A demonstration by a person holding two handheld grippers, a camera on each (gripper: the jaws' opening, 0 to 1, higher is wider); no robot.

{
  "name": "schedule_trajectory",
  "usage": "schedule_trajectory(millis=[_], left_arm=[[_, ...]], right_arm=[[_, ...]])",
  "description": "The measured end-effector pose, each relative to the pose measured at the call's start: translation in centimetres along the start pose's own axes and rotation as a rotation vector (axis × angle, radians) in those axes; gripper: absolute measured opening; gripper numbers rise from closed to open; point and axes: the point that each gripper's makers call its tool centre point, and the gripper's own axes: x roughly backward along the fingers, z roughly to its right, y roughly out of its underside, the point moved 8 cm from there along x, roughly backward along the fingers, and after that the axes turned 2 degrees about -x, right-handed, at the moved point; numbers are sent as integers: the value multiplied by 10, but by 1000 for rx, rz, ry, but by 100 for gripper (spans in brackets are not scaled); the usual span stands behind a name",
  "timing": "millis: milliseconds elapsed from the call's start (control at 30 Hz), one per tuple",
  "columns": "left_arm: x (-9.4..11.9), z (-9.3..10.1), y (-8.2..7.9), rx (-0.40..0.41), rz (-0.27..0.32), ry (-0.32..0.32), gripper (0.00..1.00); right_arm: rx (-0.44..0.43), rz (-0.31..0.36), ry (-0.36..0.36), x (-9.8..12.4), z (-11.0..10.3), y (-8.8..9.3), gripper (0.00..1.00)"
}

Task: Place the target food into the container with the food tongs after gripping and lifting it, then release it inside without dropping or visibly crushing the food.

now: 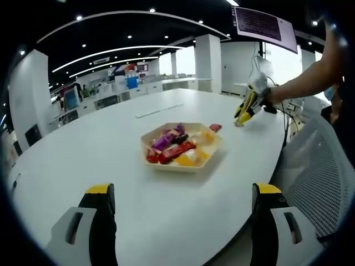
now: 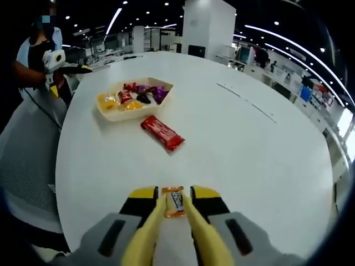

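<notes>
the tray [image 2: 113, 116] sits well in from the white counter [image 2: 249, 149] rim, bare surface all round it. a red wrapped bar [image 2: 161, 133] lies just beside the tray, on the side toward the right tongs [image 2: 174, 206], which pinch a small orange-ended candy [image 2: 173, 201], wrapper uncrushed. left tongs [image 1: 183, 202] hang wide apart, holding nothing, short of the tray.

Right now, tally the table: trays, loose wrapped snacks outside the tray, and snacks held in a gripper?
Trays: 1, the tray of mixed sweets
Loose snacks: 1, the red bar
Held snacks: 1, the orange snack in the right gripper
Total: 3
</notes>
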Motion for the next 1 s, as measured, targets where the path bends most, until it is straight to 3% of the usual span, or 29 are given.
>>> schedule_trajectory(millis=[733,1000], left_arm=[[0,-1,0,16,9,1,100],[0,-1,0,8,9,1,100]], right_arm=[[-73,-21,0,4,3,-7,21],[-93,-6,4,16,4,-20,21]])
